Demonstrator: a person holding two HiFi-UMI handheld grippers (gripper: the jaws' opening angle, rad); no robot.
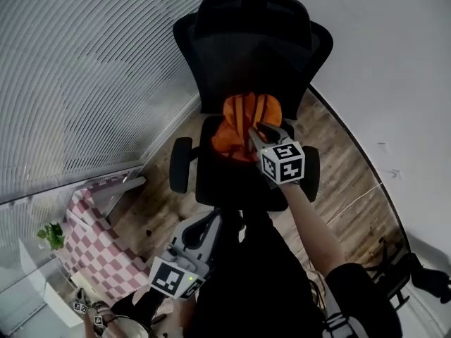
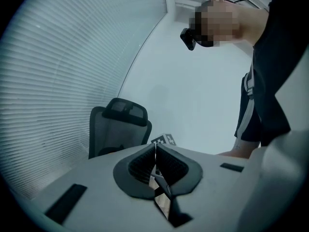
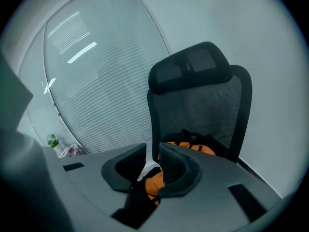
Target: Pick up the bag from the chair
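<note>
Slatted window blinds (image 1: 84,69) fill the left side of the head view. Below them a small green potted plant (image 1: 51,235) stands beside a pink-and-white checkered cloth (image 1: 99,248) on the floor. The left gripper (image 1: 208,222) is held low, close to the person's body and well short of the chair. Its own view shows the two ribbed pads pressed together with nothing between them. In the middle stands a black mesh-backed office chair (image 1: 254,55) with a headrest and two armrests. The orange bag (image 1: 239,122), trimmed with black straps, lies on the seat against the backrest. The right gripper (image 1: 262,131) reaches out over the seat at the bag's right front edge, its marker cube facing up. Whether its tips touch the fabric cannot be told. In the right gripper view the jaws stand spread, not pressing on anything, and orange cloth shows through the gap below them while more of the bag lies beyond. Wooden plank floor (image 1: 345,160) runs to the right of the chair up to a plain pale wall (image 1: 394,62).
</note>
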